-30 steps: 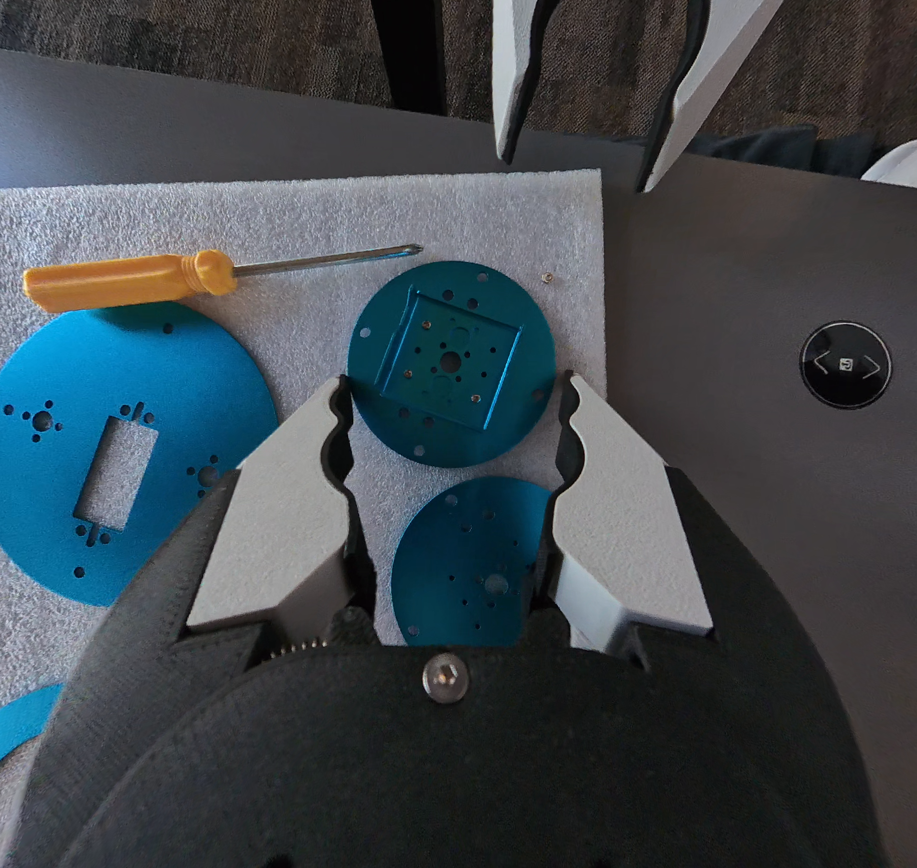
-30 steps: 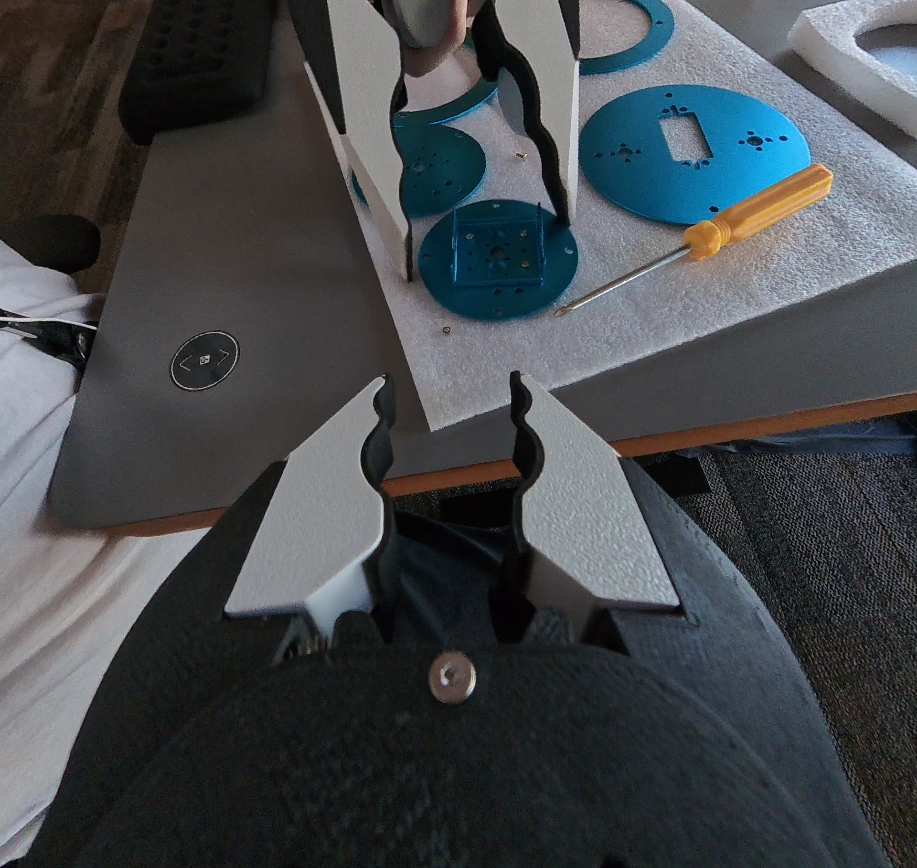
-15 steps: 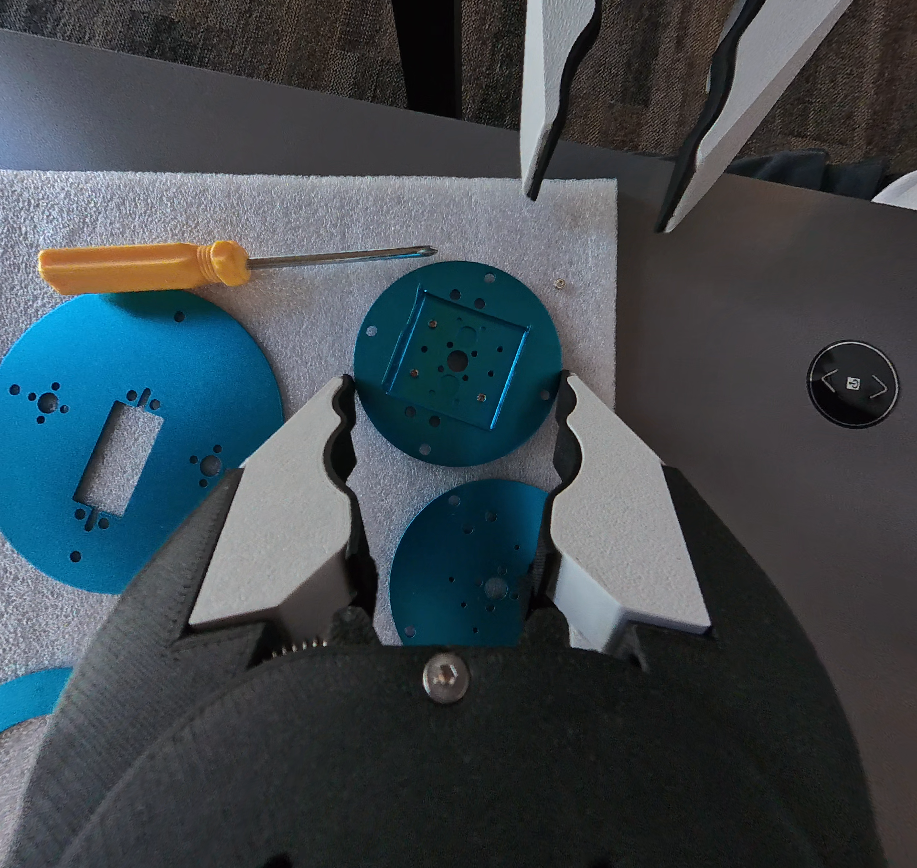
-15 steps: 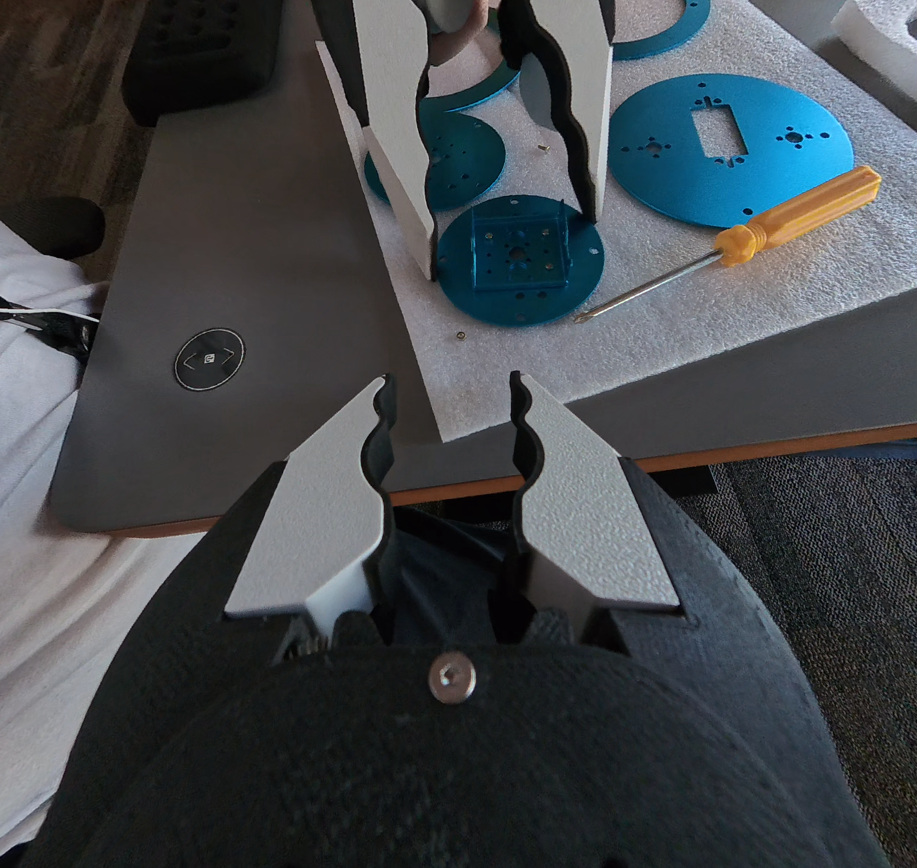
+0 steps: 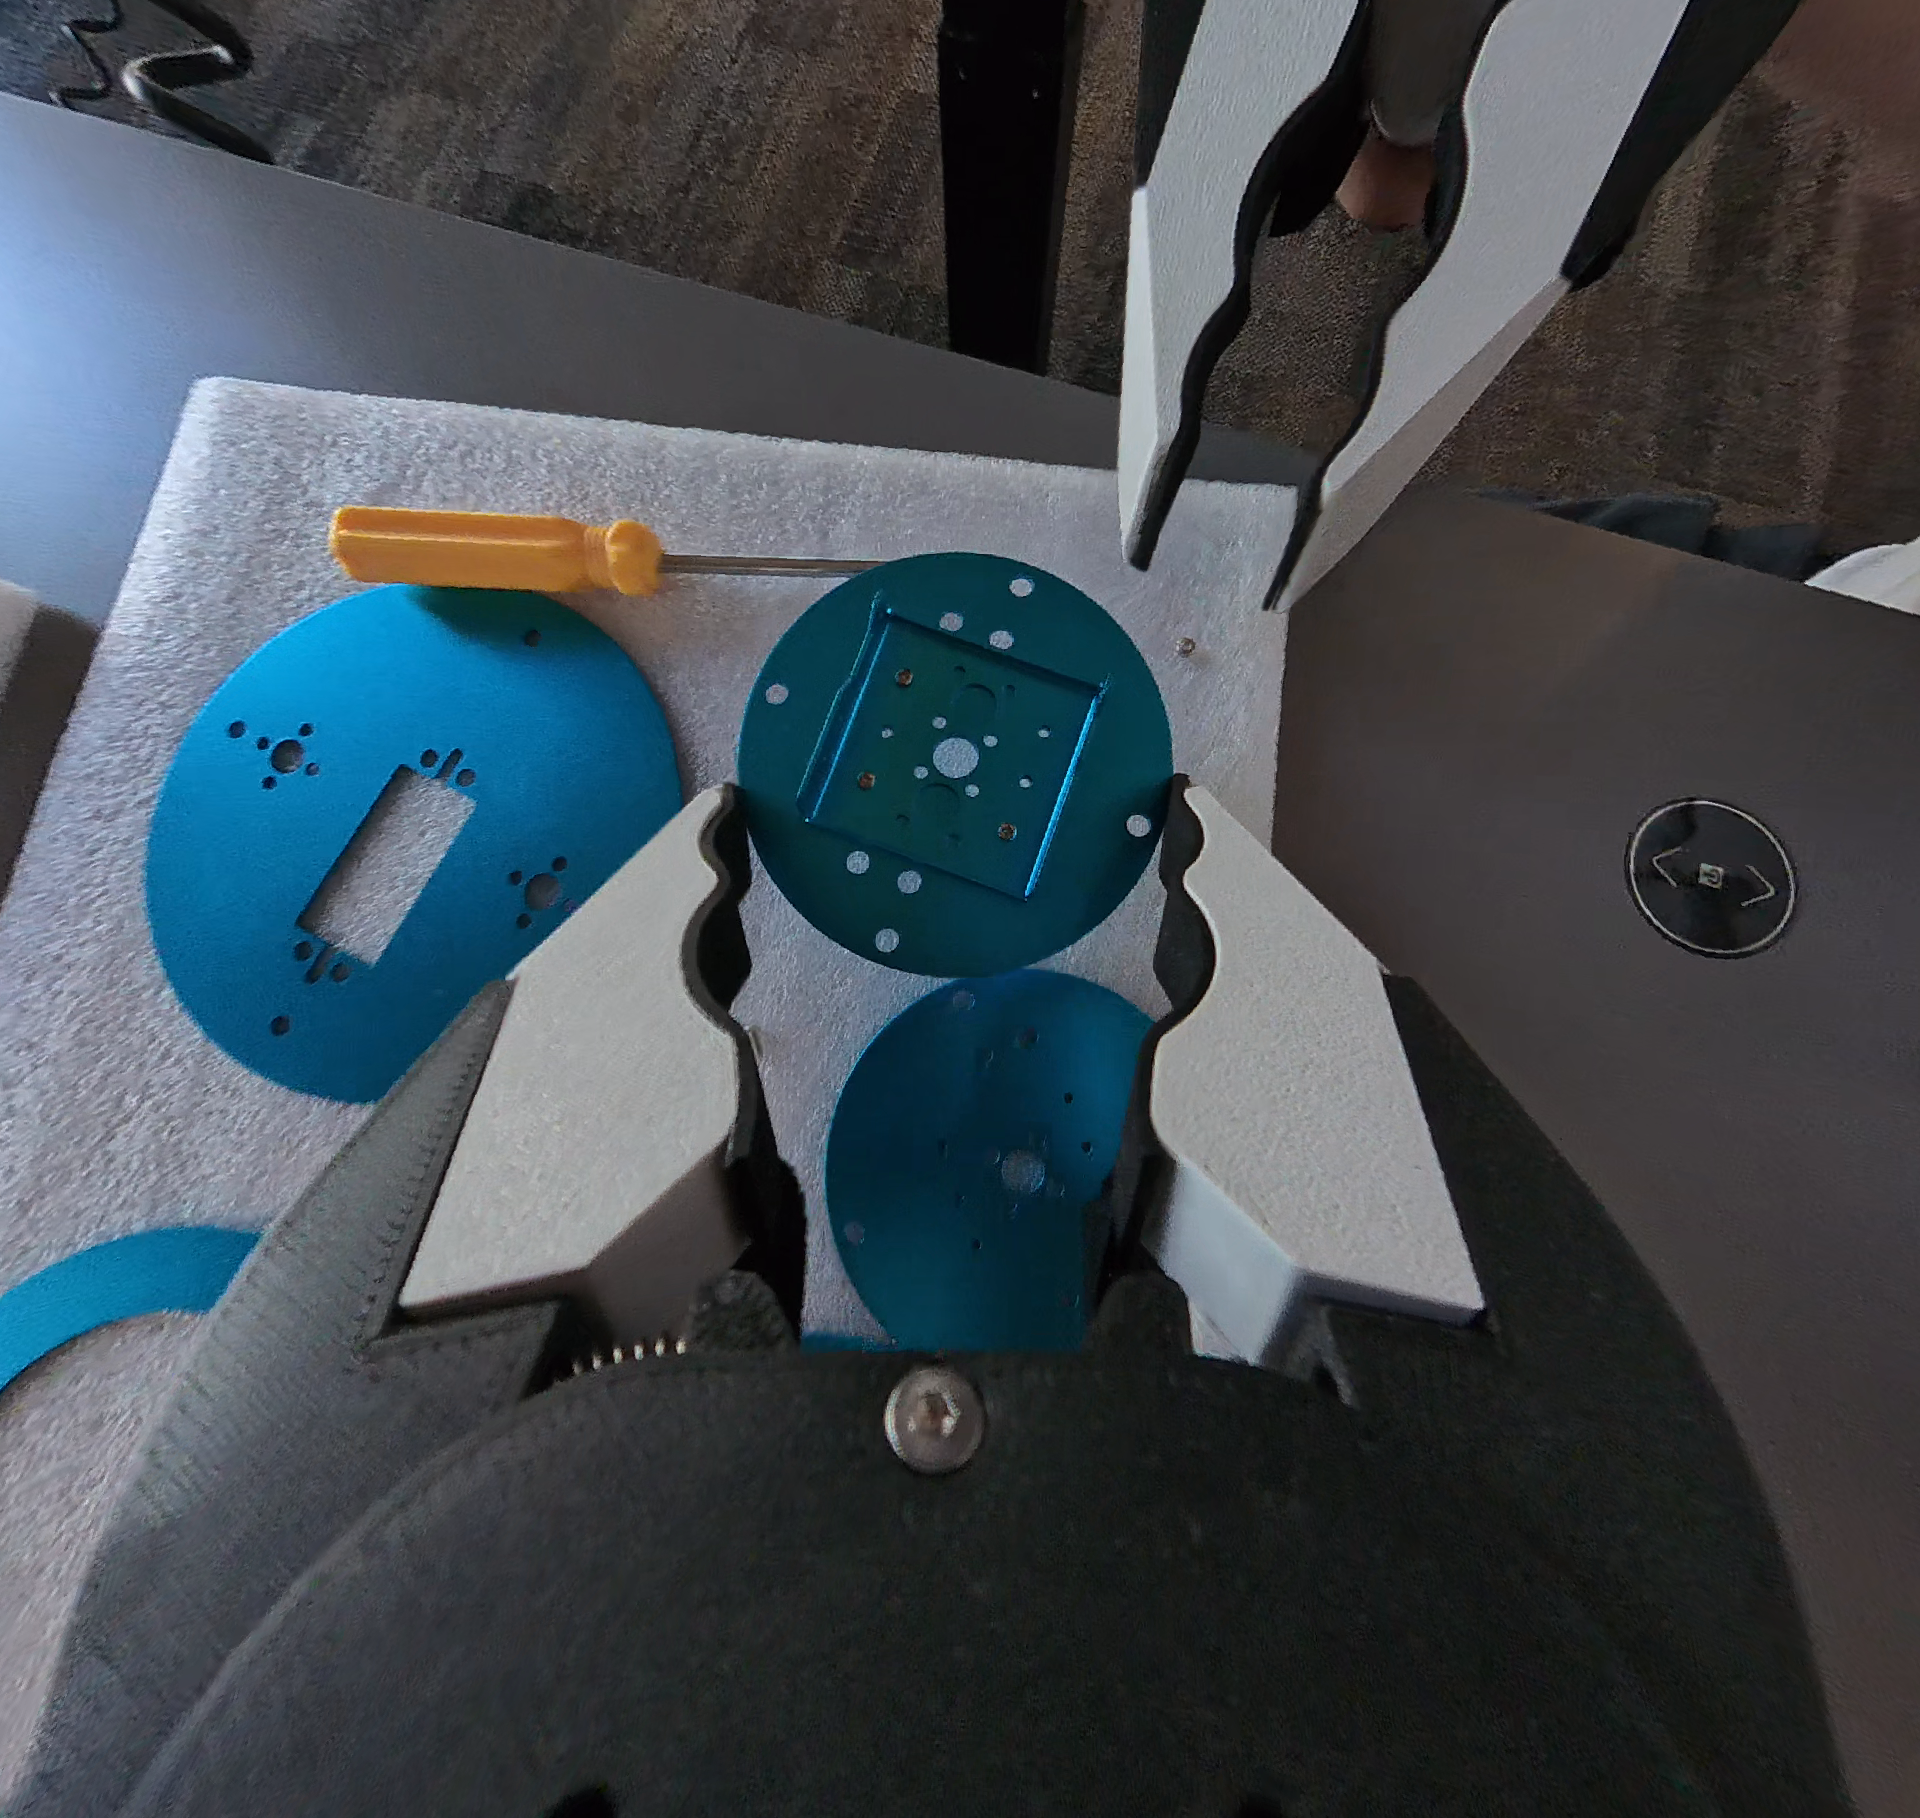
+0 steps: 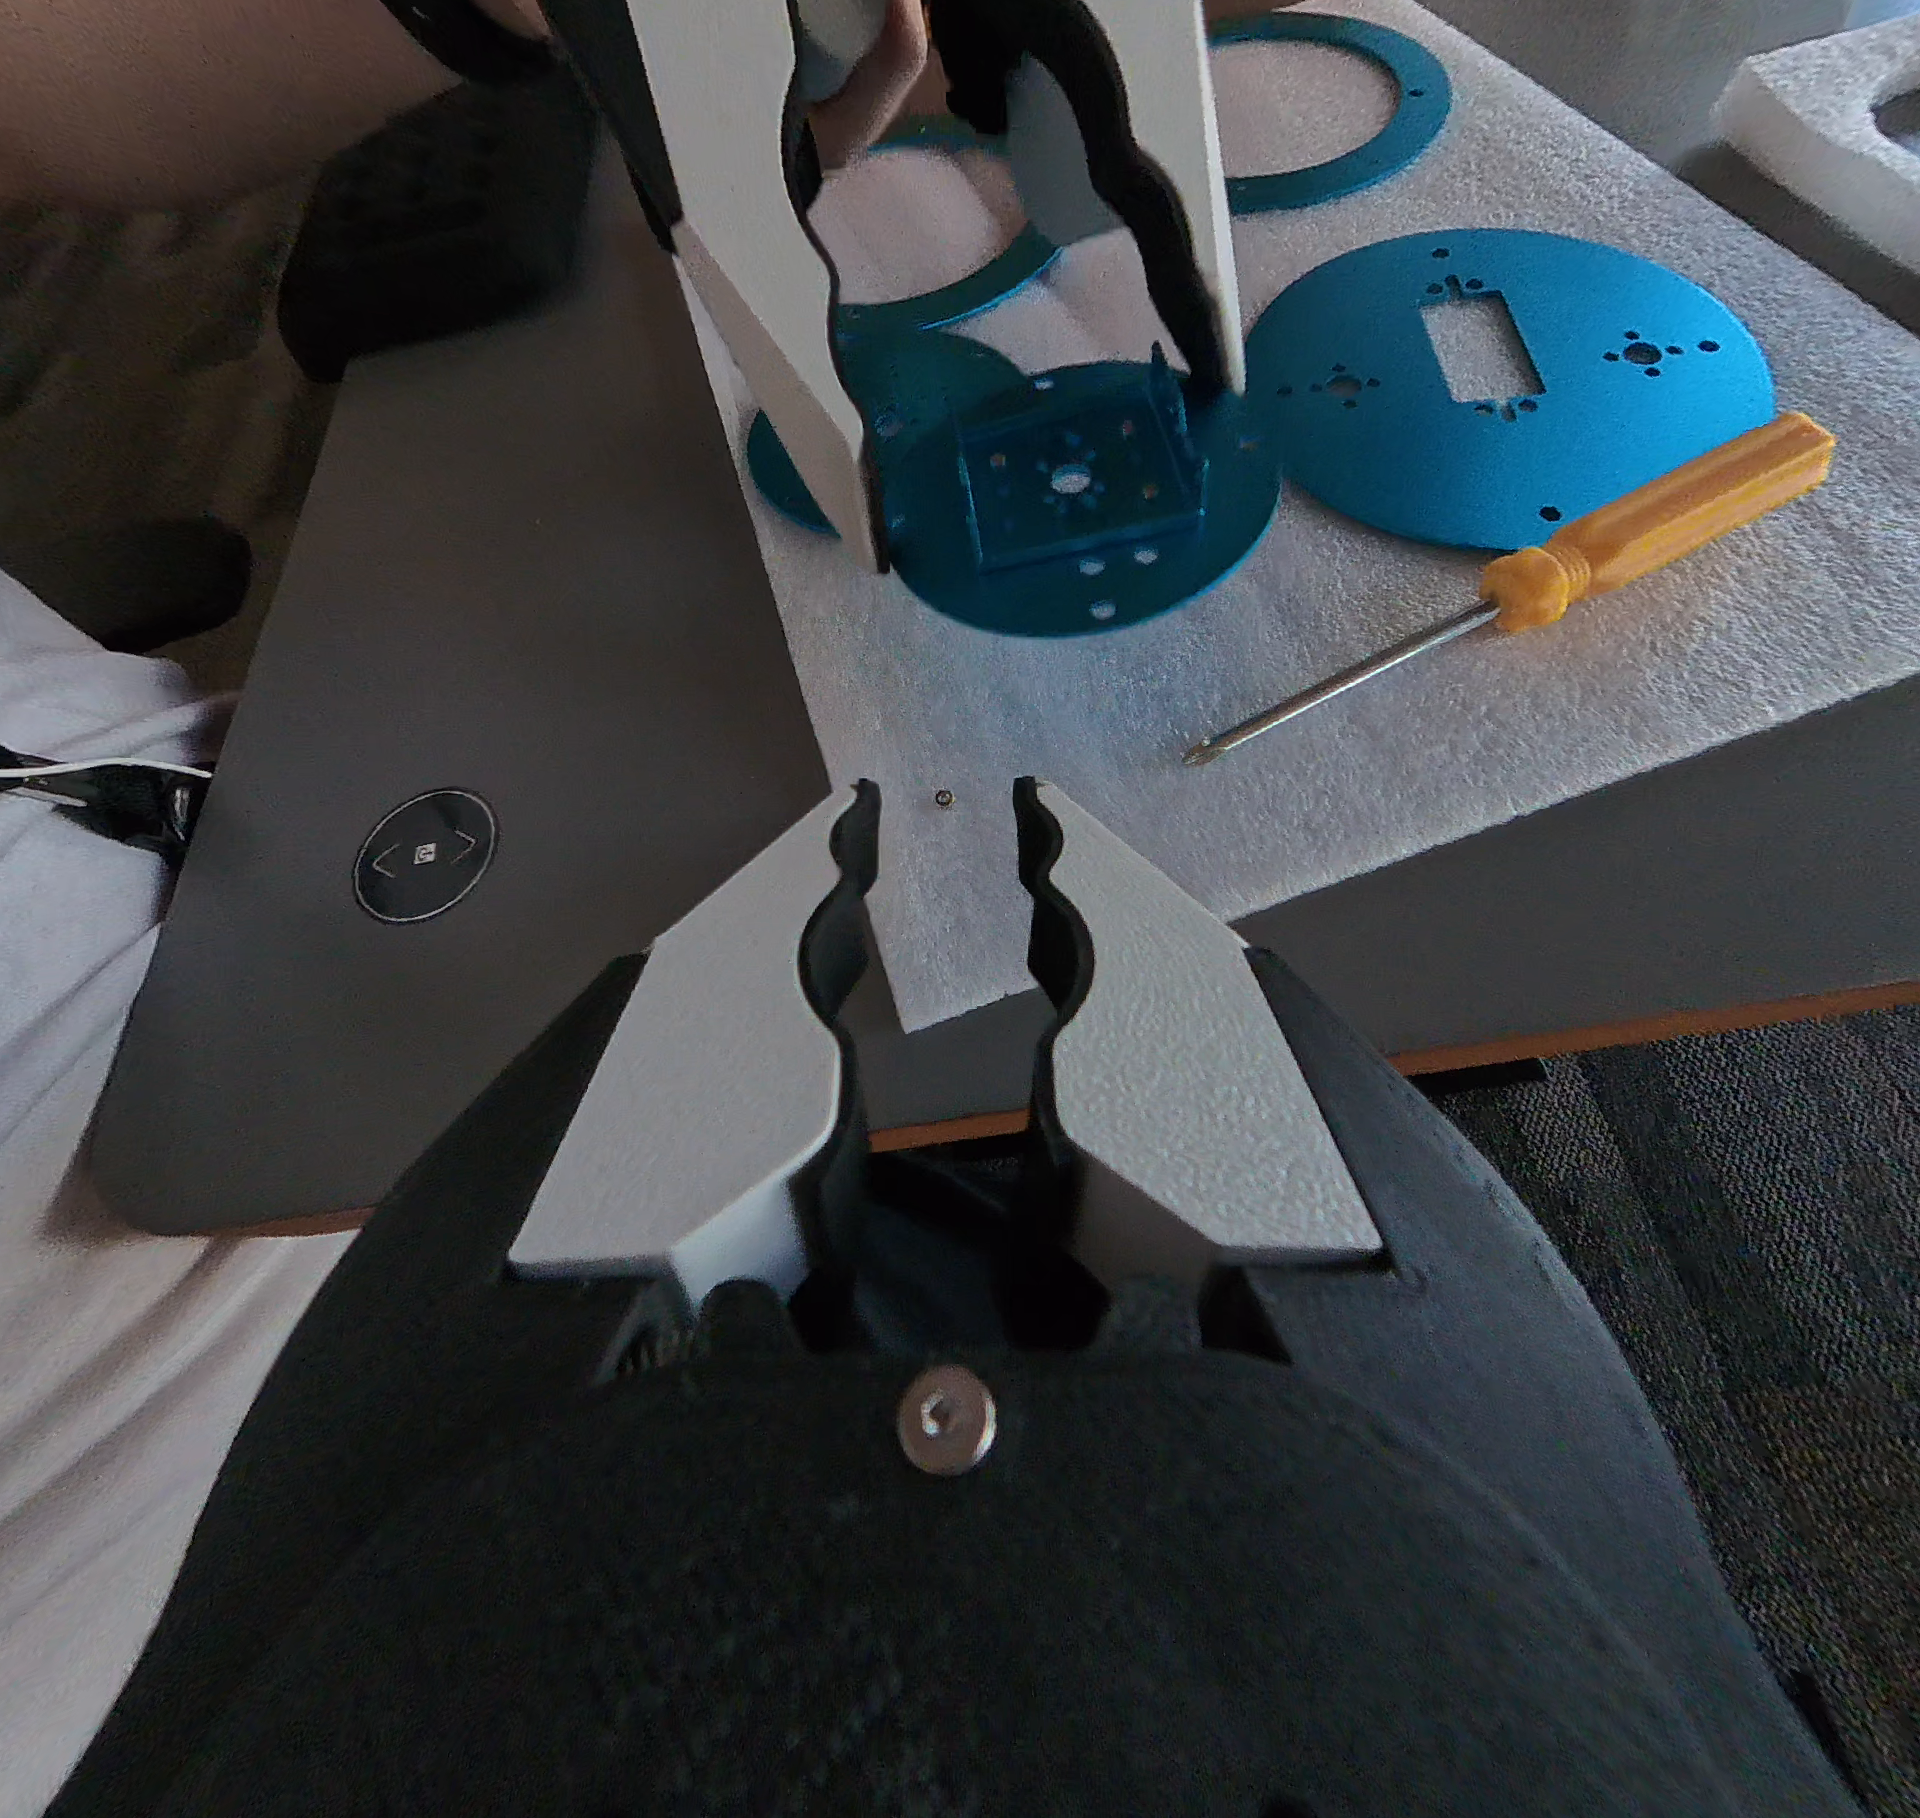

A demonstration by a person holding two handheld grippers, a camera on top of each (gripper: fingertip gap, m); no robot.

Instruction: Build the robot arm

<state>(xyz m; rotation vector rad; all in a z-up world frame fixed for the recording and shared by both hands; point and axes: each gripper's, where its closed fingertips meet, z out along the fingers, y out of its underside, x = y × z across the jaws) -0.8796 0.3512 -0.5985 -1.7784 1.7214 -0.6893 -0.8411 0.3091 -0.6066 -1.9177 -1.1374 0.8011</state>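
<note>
R tongs [image 6: 940, 792] now over foam [image 6: 1039, 688].

You're at an office-style workbench: a grey desk [image 6: 499, 563] with a round inset control button [image 6: 424, 855] left of your right tool, patterned carpet [image 5: 644, 75] beyond the far edge. Ahead of your left tool, a white foam sheet [image 5: 260, 480] carries blue anodised plates [image 5: 395, 833] and an orange-handled screwdriver [image 5: 499, 550]: a small assembly station.
</note>
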